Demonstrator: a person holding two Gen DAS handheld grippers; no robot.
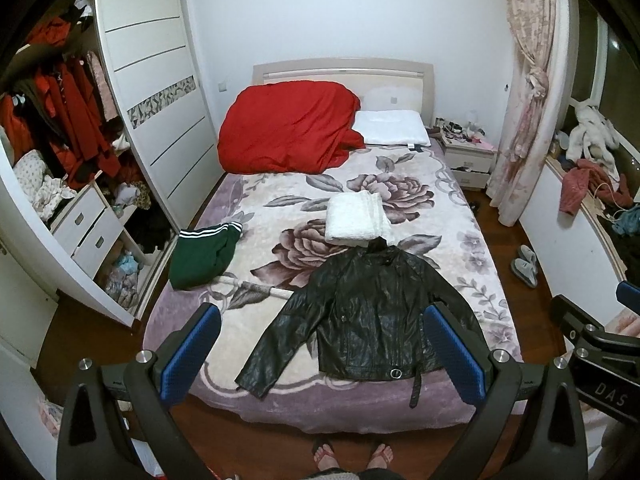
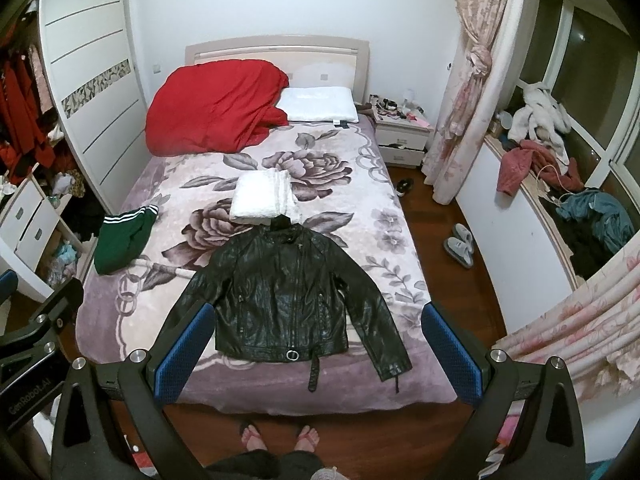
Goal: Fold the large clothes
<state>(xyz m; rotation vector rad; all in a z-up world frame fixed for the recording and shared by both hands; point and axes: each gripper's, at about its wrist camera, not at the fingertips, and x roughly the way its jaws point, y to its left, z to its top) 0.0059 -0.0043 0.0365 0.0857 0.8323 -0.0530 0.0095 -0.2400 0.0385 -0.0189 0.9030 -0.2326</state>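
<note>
A black leather jacket [image 1: 368, 316] [image 2: 280, 300] lies spread flat, front up, at the foot of the bed [image 1: 224, 384] [image 2: 400, 208], sleeves angled out and a belt strap hanging over the edge. A folded white garment [image 1: 356, 220] [image 2: 264, 198] sits just beyond its collar. A green garment with white stripes [image 1: 204, 254] [image 2: 124, 240] lies crumpled near the bed's left edge. My left gripper [image 1: 320, 344] and right gripper [image 2: 316, 344] hover high above the bed's foot, both open and empty. Part of the right gripper shows at the right rim of the left wrist view.
A red duvet [image 1: 288, 128] and a white pillow [image 1: 392, 128] lie at the headboard. An open wardrobe [image 1: 72, 128] full of clothes stands left. A nightstand [image 1: 468, 156], curtains [image 2: 468, 92], slippers [image 2: 460, 246] and a cluttered sill [image 2: 560, 176] are right. A person's feet [image 2: 280, 436] stand at the bed's foot.
</note>
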